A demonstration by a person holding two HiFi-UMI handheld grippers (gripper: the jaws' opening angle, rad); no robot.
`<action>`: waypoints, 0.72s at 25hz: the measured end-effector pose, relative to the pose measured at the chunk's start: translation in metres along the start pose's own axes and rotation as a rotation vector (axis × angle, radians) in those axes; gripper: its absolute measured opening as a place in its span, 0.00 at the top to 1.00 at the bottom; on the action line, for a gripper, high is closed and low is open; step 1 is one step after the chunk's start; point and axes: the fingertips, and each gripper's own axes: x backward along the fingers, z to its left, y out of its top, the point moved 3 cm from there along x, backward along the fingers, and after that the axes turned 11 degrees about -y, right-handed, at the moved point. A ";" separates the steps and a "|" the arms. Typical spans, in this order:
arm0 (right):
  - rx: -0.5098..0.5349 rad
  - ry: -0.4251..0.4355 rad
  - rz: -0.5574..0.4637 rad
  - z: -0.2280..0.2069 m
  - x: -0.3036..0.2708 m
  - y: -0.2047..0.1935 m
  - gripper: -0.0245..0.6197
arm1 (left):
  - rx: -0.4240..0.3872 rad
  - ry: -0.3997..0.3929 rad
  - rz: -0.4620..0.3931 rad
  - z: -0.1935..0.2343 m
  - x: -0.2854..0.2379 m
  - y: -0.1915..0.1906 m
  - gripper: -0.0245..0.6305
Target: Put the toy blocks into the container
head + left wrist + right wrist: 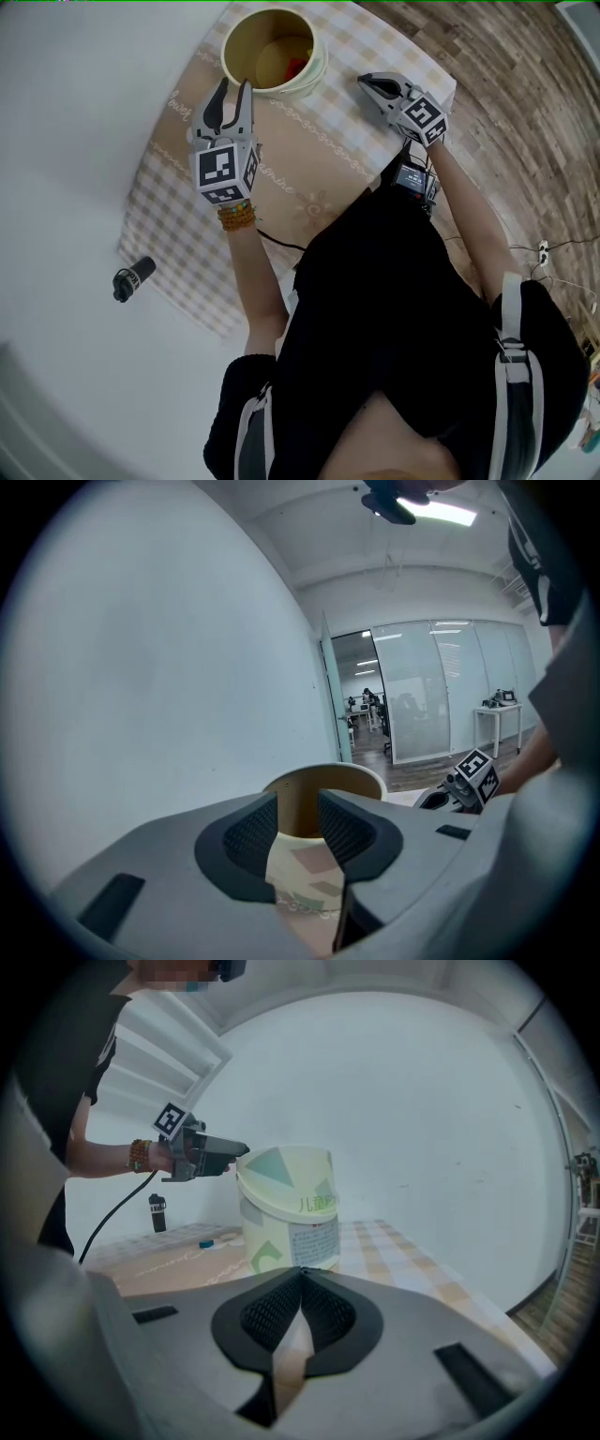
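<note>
The container [246, 26] is a cream bucket at the table's far edge; a red-orange block [294, 67] and a yellowish piece lie inside it. My left gripper [234, 87] hovers just short of the bucket's near rim, open, with nothing between its jaws. In the left gripper view the bucket [323, 782] shows through the gap of the left gripper [298, 806]. My right gripper [364, 81] rests to the bucket's right, shut and empty. The right gripper view shows the bucket [286, 1206] ahead of the right gripper [300, 1275], with the left gripper [214, 1156] at its left rim.
A checked cloth [309, 159] covers the table. A small blue piece [208, 1242] lies on the cloth left of the bucket. A black cylinder [133, 278] sits beyond the table's left edge. A cable trails from the right gripper. Wood floor lies to the right.
</note>
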 end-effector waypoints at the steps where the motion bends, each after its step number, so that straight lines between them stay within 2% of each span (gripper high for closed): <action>1: -0.001 0.001 0.002 0.000 0.000 0.000 0.95 | 0.007 0.021 -0.002 0.006 0.008 -0.003 0.75; 5: 0.002 0.000 0.015 0.000 -0.002 -0.003 0.95 | 0.048 0.113 0.012 0.029 0.045 -0.026 0.75; 9: 0.000 -0.006 0.020 0.000 0.001 -0.003 0.95 | 0.104 0.184 0.058 0.046 0.076 -0.065 0.75; 18: 0.000 -0.005 0.024 0.001 -0.003 -0.003 0.95 | 0.251 0.256 0.142 0.058 0.110 -0.159 0.75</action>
